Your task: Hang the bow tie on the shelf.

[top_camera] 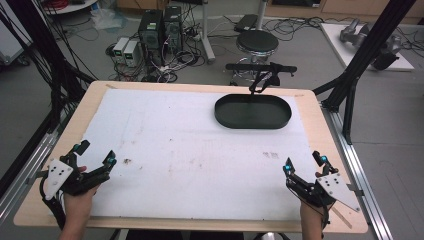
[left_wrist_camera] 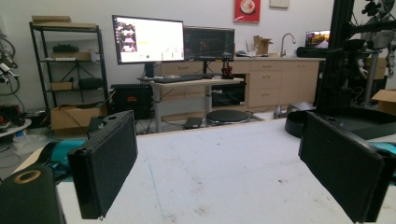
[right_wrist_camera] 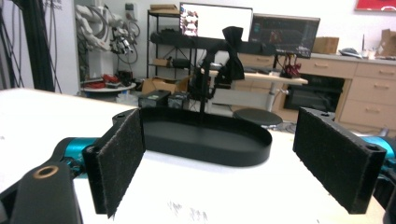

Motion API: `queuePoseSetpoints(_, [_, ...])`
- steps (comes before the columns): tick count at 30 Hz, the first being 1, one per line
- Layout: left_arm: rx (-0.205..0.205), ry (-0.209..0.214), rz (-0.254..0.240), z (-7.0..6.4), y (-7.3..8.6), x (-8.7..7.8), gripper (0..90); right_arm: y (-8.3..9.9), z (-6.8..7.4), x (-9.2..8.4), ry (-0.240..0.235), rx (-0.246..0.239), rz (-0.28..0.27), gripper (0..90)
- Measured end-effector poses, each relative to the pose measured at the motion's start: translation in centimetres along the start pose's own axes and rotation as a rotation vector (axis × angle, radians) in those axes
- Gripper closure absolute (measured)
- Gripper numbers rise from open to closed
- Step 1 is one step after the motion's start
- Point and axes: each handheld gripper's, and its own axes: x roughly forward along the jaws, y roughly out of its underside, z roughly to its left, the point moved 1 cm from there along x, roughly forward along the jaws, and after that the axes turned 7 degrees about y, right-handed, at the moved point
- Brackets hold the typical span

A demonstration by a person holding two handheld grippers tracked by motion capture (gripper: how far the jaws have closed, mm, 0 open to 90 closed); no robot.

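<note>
While both hands rest at the near table corners, the left gripper [top_camera: 96, 154] and right gripper [top_camera: 305, 164] stand with jaws spread, empty; the black oval tray [top_camera: 253, 111] sits far right on the white mat [top_camera: 190, 150].

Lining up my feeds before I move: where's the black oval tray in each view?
High view: black oval tray sits far, right of centre, on the white mat.
Left gripper view: its rim at the right, behind the right-hand jaw.
Right gripper view: centre, between the open jaws.
Shared landmark: black round stool beyond the table.
</note>
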Motion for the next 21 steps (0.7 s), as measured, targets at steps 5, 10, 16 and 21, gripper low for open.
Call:
queuePoseSetpoints(5, [0.009,-0.007,0.011,-0.2,0.3,0.2,11.9,0.7,-0.6,-0.1,0.01,0.001,0.012,15.8])
queuePoseSetpoints(10, [0.005,-0.011,0.014,-0.1,0.5,0.4,11.9,1.1,-0.9,-0.2,0.002,-0.001,0.017,15.7])
queuePoseSetpoints(16, [0.007,-0.009,0.021,-0.2,0.6,0.4,12.0,1.1,-1.1,-0.2,-0.003,0.012,0.022,15.3])
queuePoseSetpoints(21, [0.008,-0.006,0.021,-0.3,0.6,0.5,11.9,1.0,-1.2,-0.2,-0.01,0.01,0.022,15.2])
